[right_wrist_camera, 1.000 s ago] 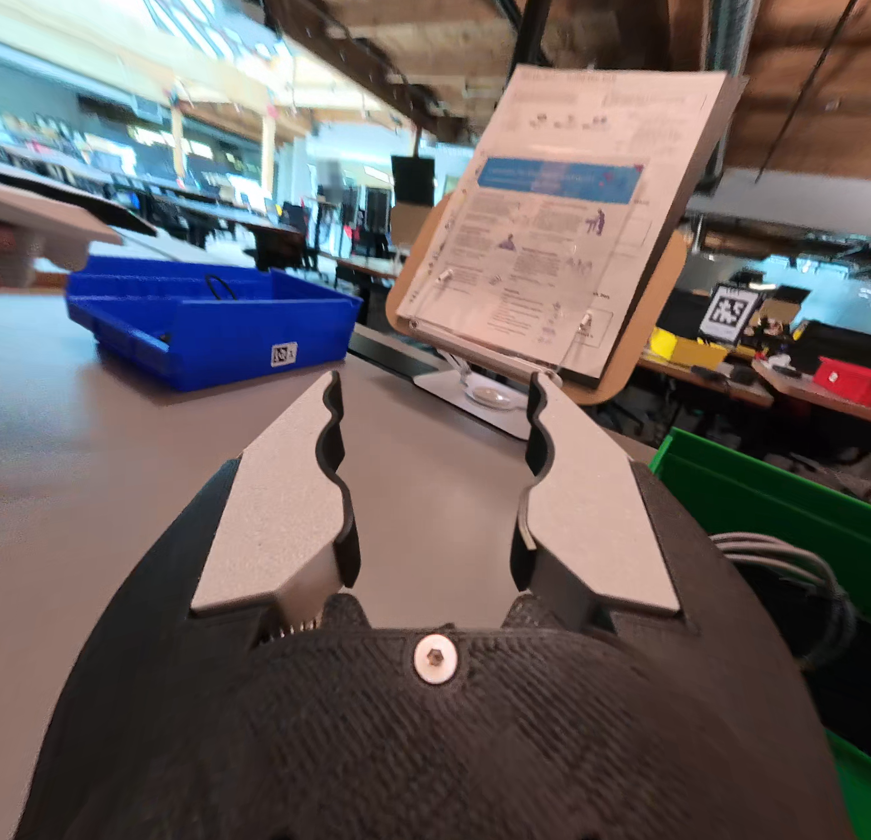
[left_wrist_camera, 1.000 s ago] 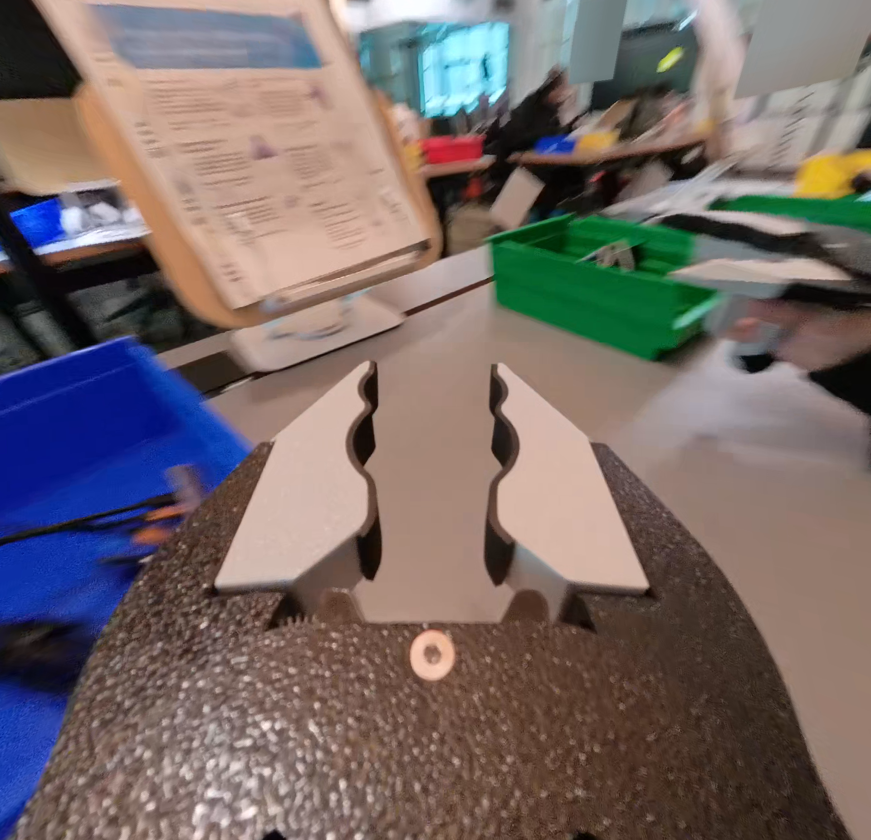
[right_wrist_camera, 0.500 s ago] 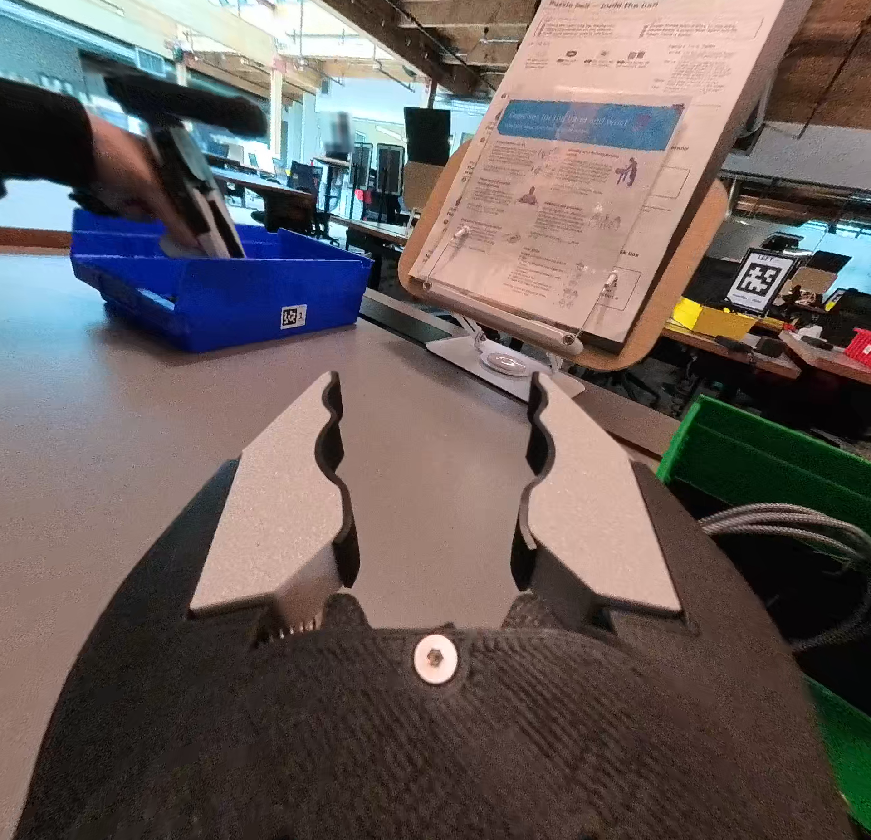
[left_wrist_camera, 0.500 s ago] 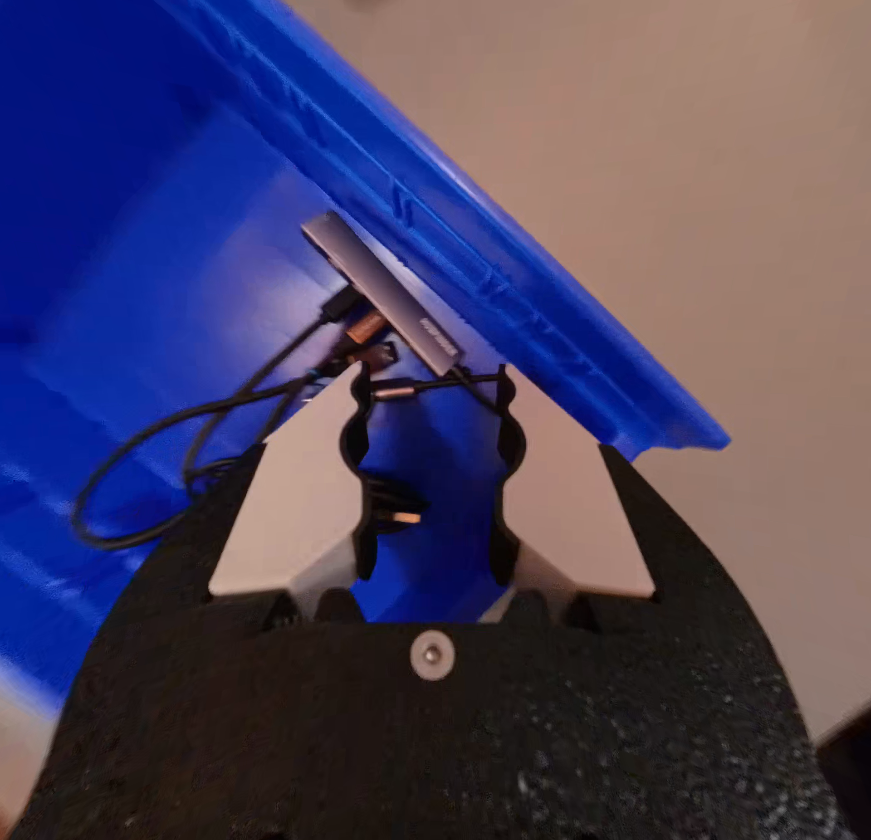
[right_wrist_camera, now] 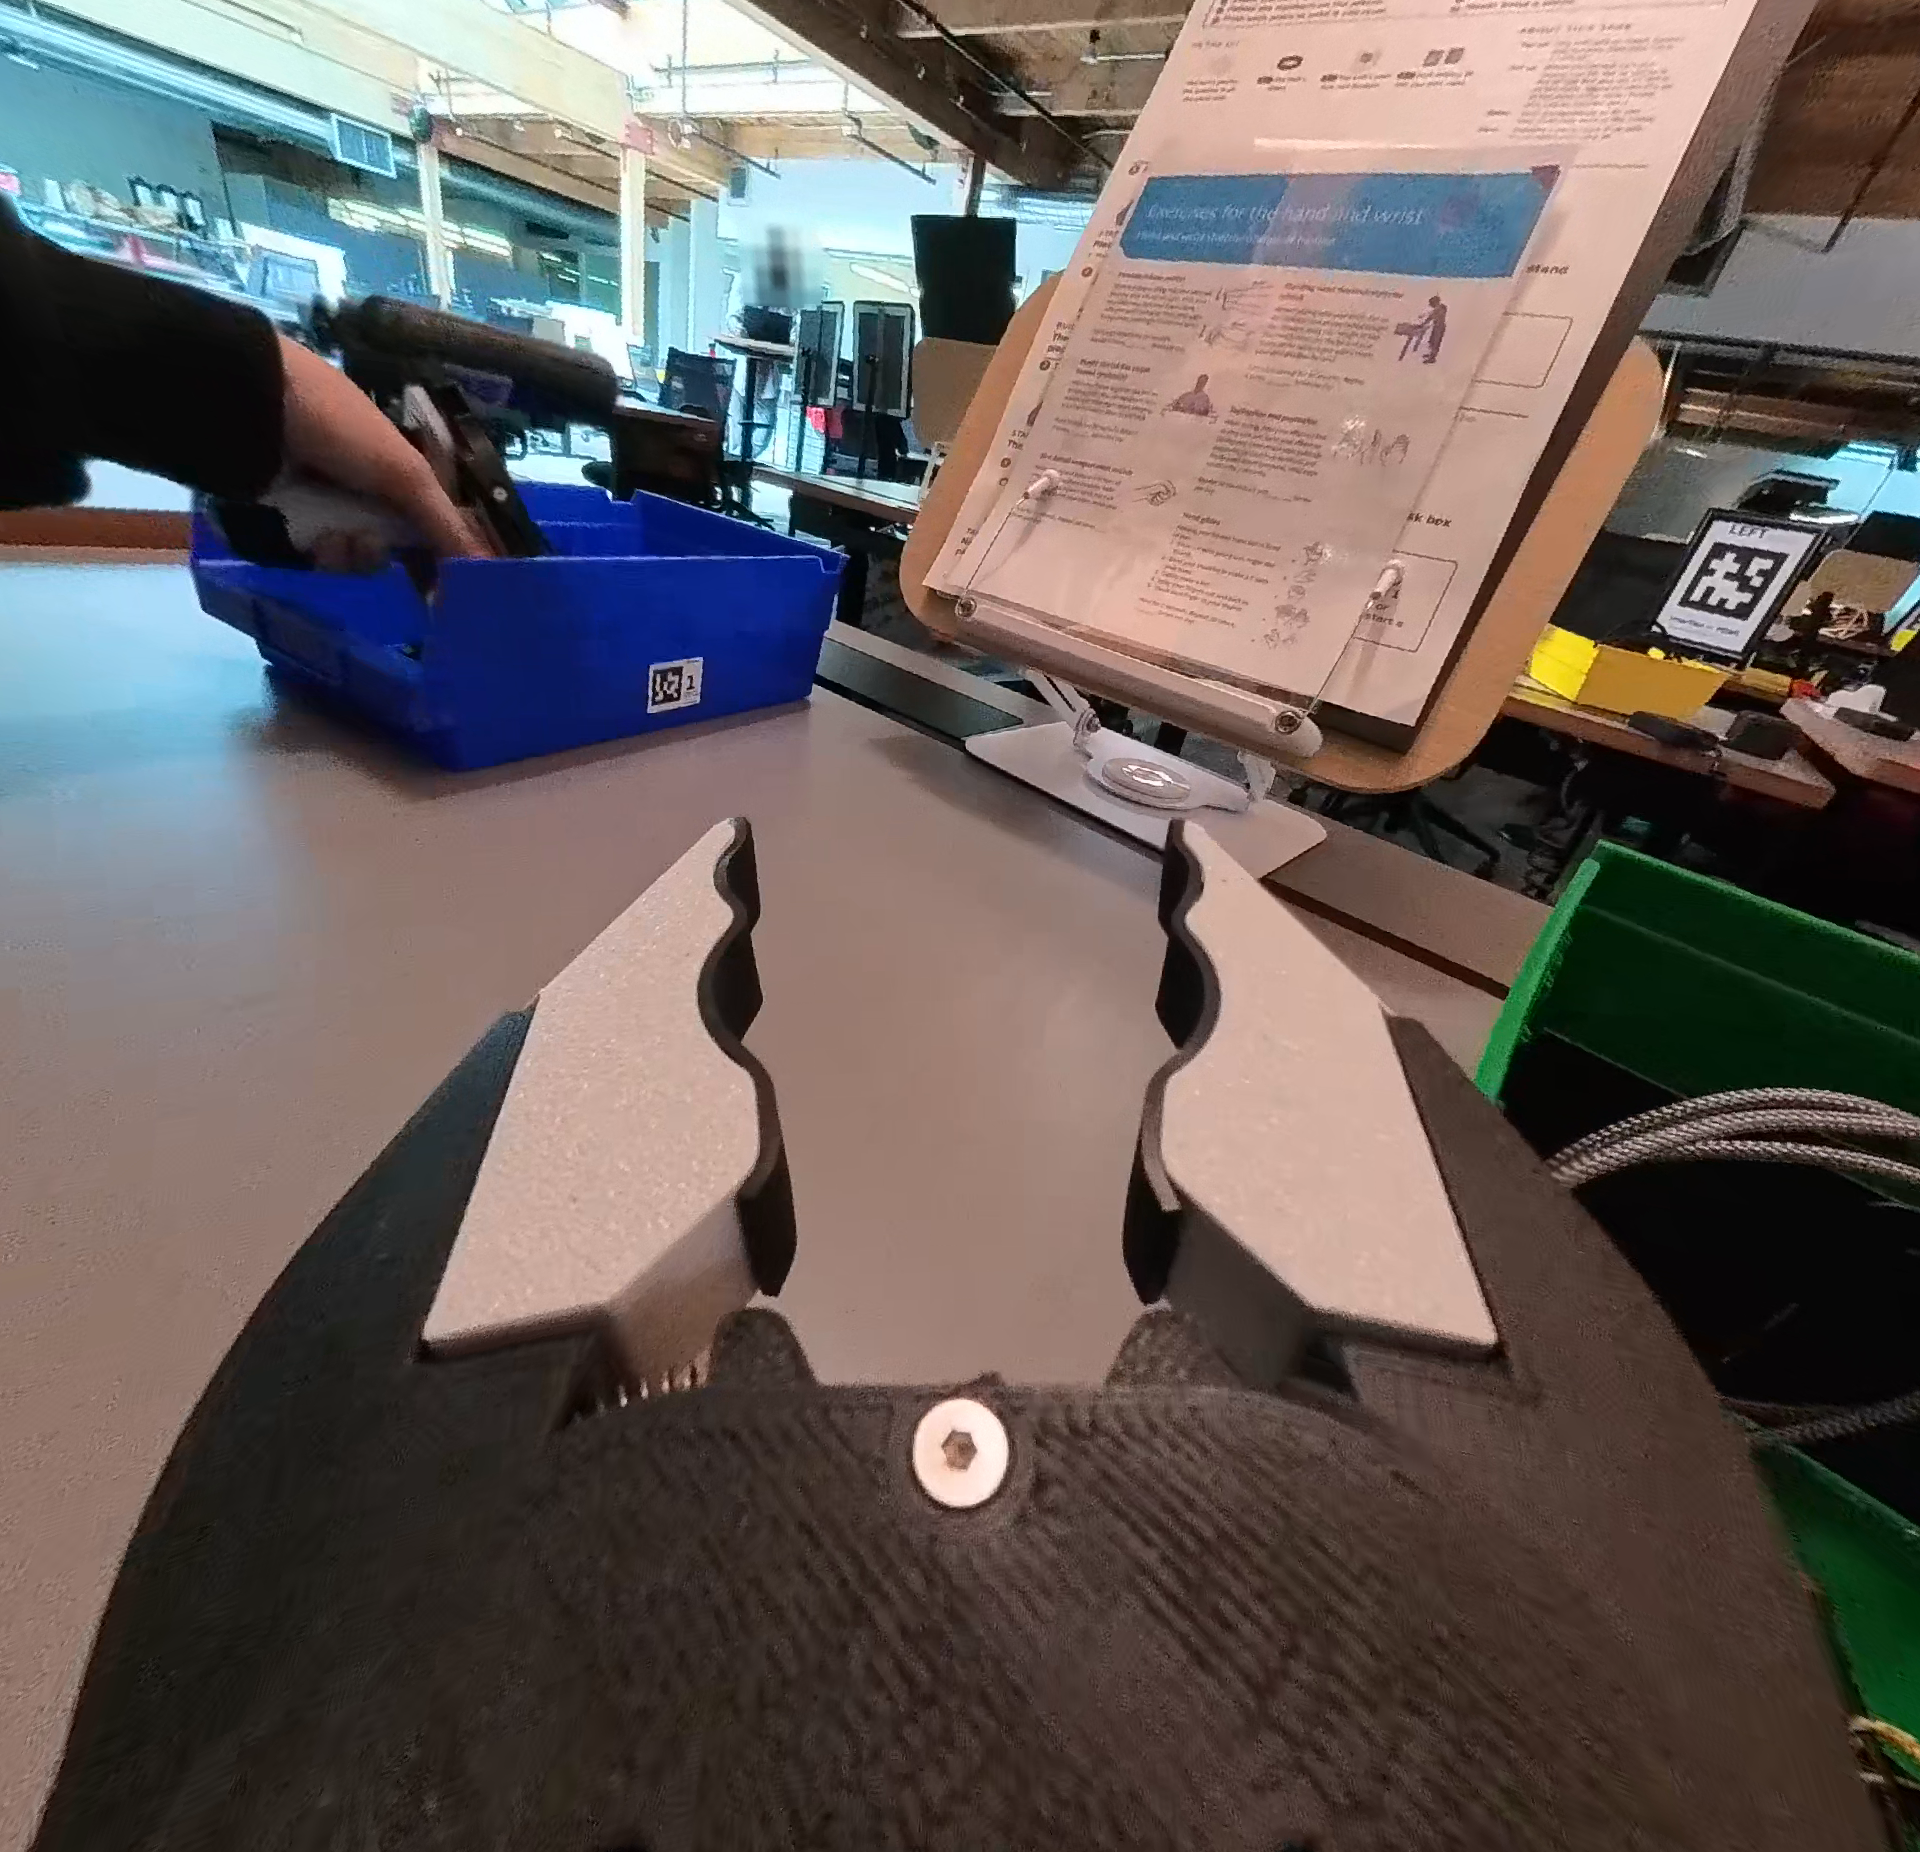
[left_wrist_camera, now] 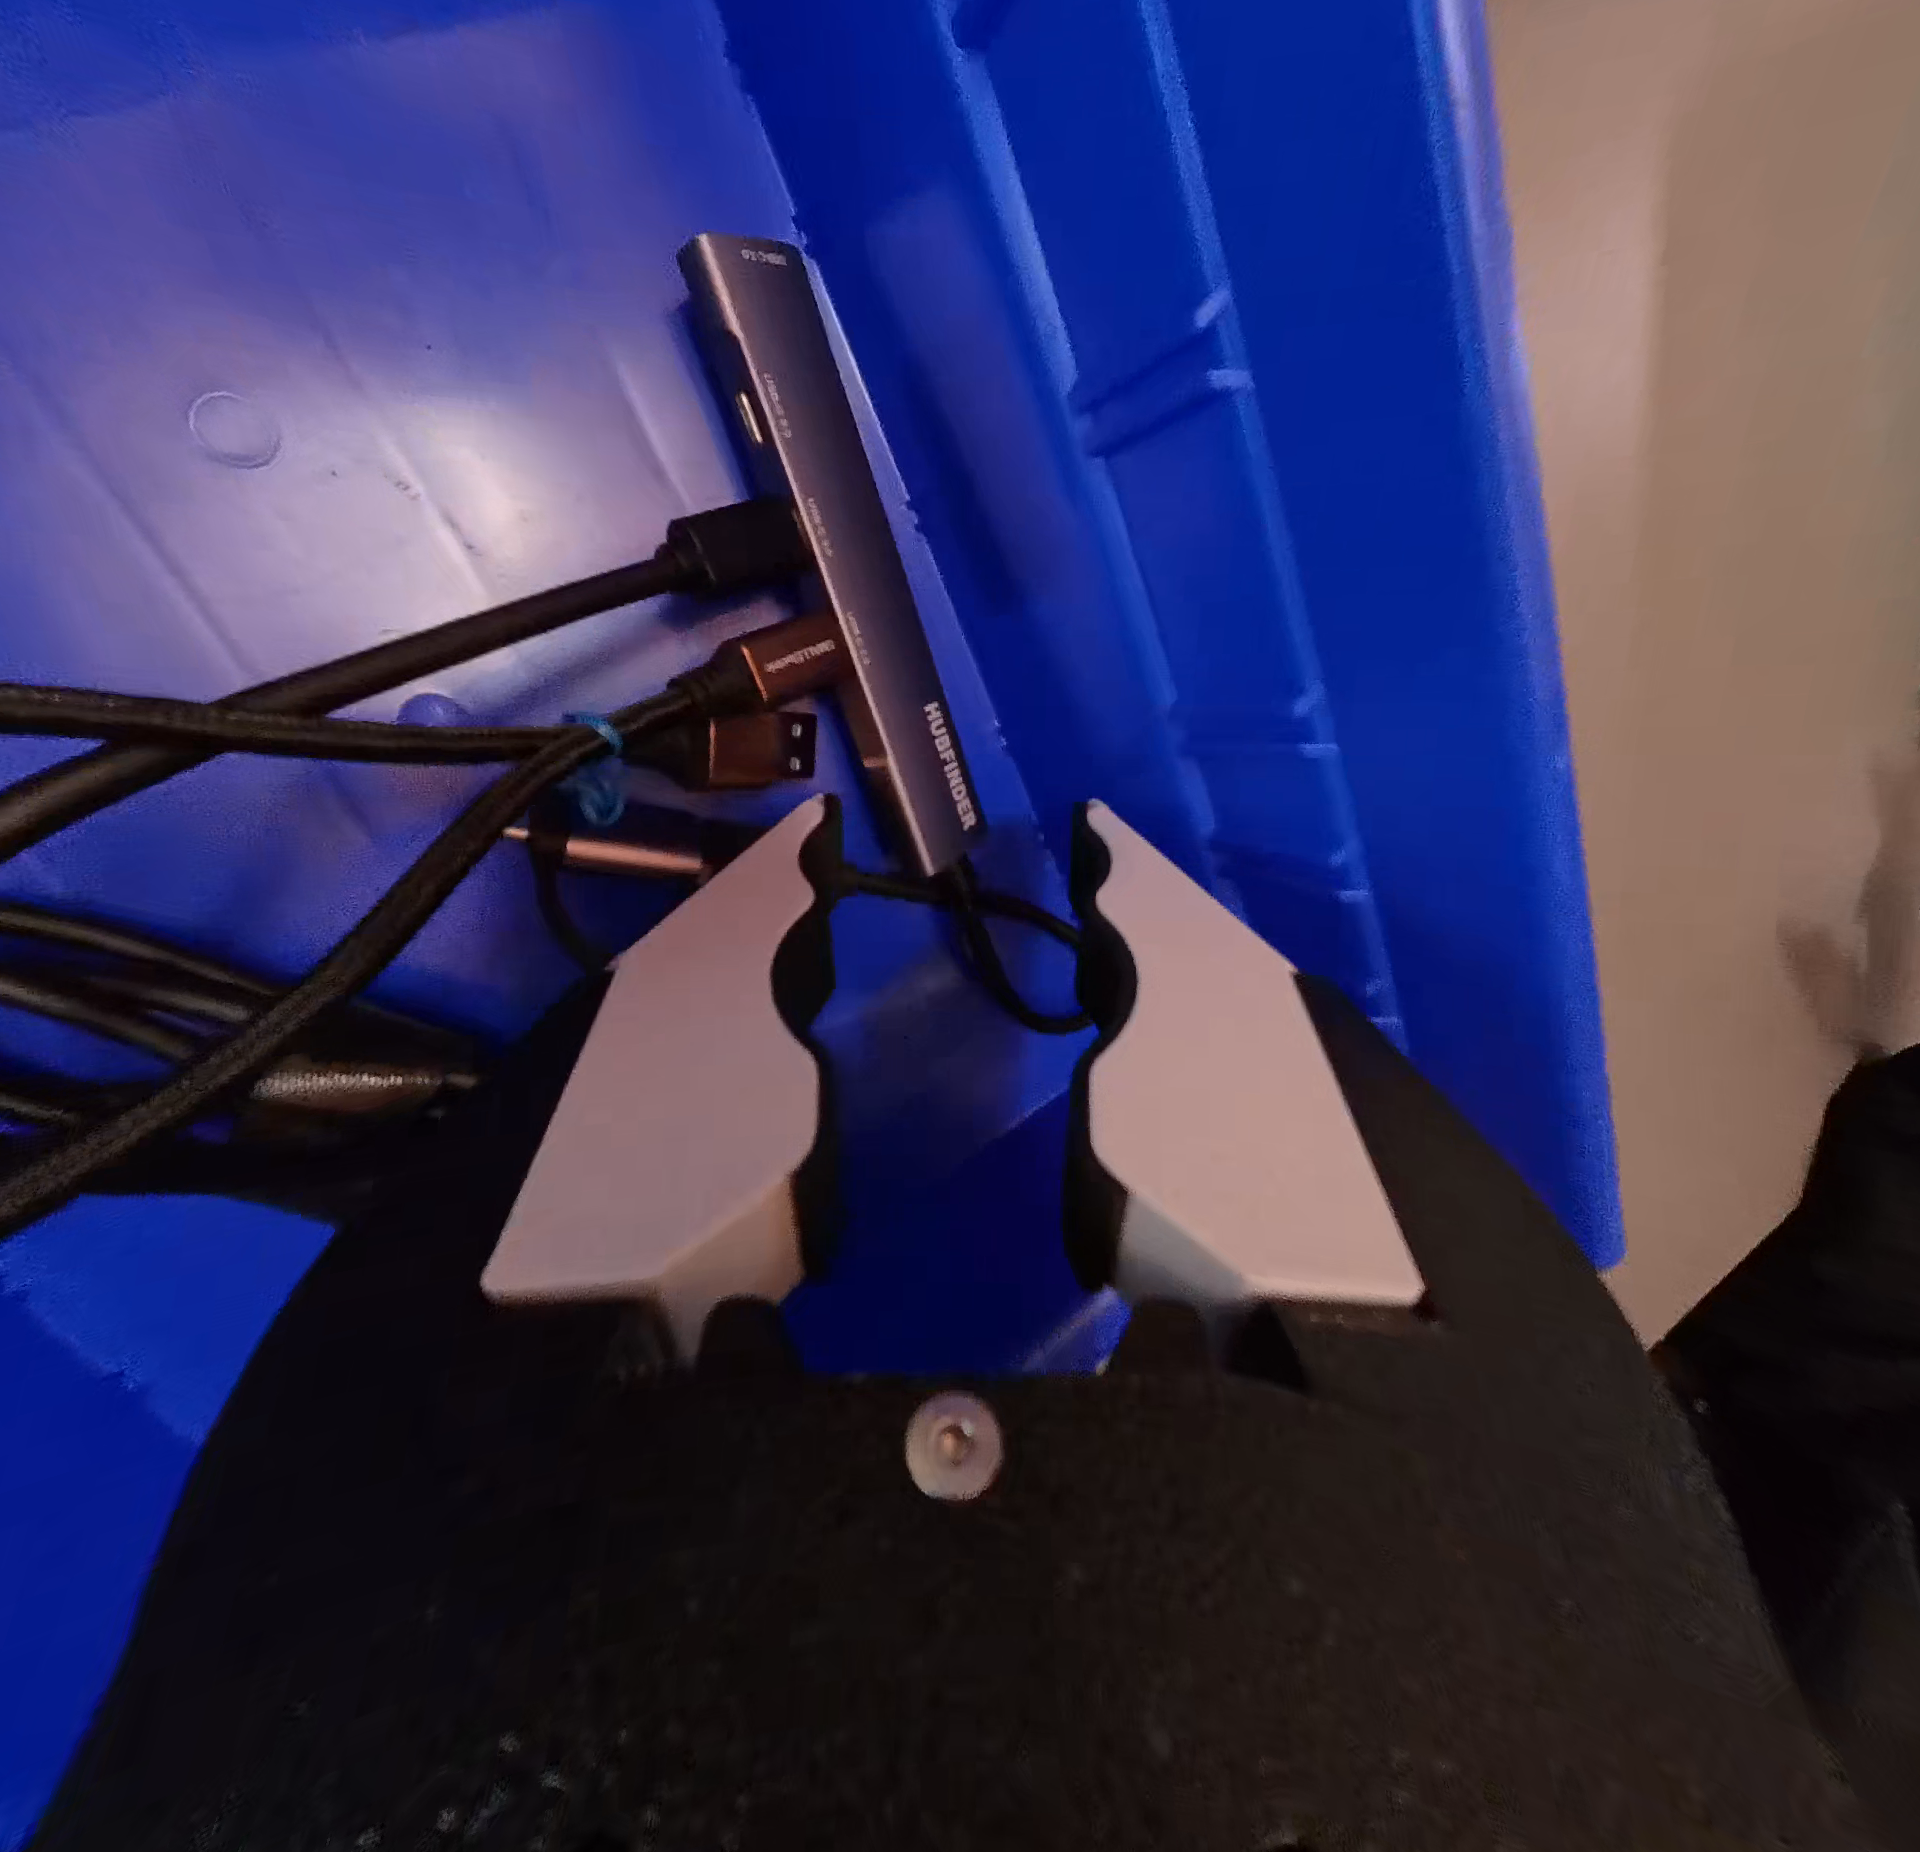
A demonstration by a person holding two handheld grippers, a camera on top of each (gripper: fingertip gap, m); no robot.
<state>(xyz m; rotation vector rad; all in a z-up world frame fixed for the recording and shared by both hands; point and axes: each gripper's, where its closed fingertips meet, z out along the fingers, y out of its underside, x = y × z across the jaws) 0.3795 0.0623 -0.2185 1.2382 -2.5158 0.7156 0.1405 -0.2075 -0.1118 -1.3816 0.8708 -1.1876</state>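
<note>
Where cables (left_wrist_camera: 312, 722) exit frame, ends cut off, hub (left_wrist_camera: 831, 545) partly hidden.

A glossy, smooth plastic is seen in the blue bin (left_wrist_camera: 1195, 452), its floor faintly scuffed. The slim grey hub (left_wrist_camera: 831, 545) is finished in matt brushed metal, and the black cables (left_wrist_camera: 312, 722) plugged into it are sheathed in braided cloth. The left gripper (left_wrist_camera: 954, 846) and right gripper (right_wrist_camera: 956, 867) are built alike — matt, grainy grey fingers (right_wrist_camera: 623, 1075) set in rough, ridged black printed plastic. The table (right_wrist_camera: 260, 919) is a smooth matt grey; the stand board (right_wrist_camera: 1538, 659) looks like wood — paper sheets (right_wrist_camera: 1278, 368) are held on it.
</note>
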